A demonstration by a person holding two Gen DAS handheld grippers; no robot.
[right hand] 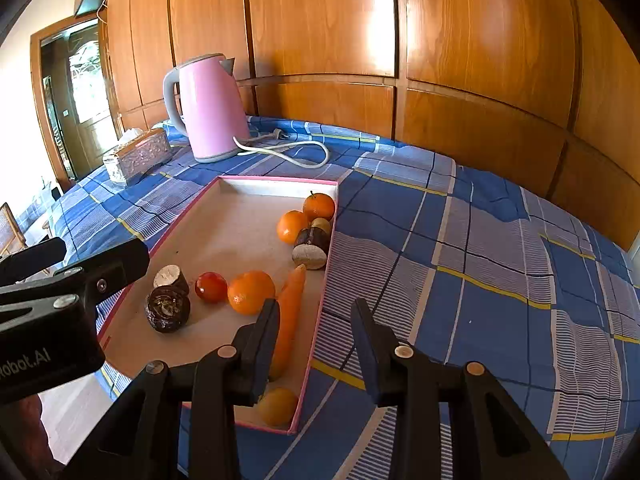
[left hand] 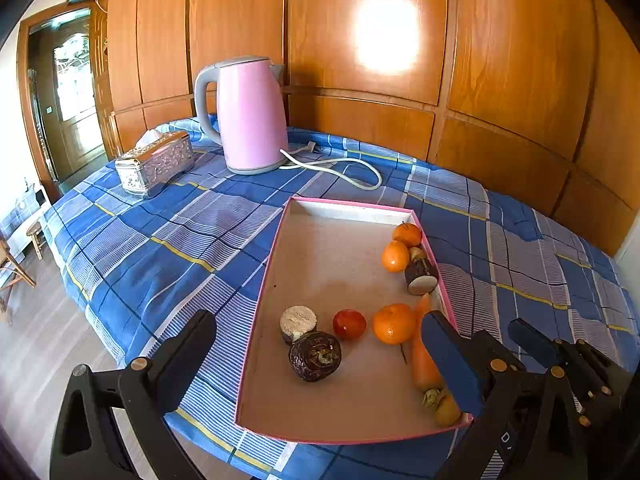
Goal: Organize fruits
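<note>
Fruits all sit inside the shallow pink-rimmed cardboard tray (left hand: pixel 280 240) on the blue checked table: oranges (left hand: pixel 394 323), red tomato (left hand: pixel 349 324), carrot (right hand: pixel 290 312). Sorting looks mostly done. Left gripper (left hand: pixel 320 336) fingers spread, right gripper (right hand: pixel 316 320) fingers parted, both empty.

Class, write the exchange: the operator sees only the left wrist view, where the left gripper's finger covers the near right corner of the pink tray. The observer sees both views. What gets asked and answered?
Operator: What lies in the tray's near right corner?
Observer: A round yellow fruit, whole, resting against the corner walls.
Operator: I see only one finger of the right gripper. Is it holding anything?
Observer: No. Its jaws stand apart with nothing between them.
</note>
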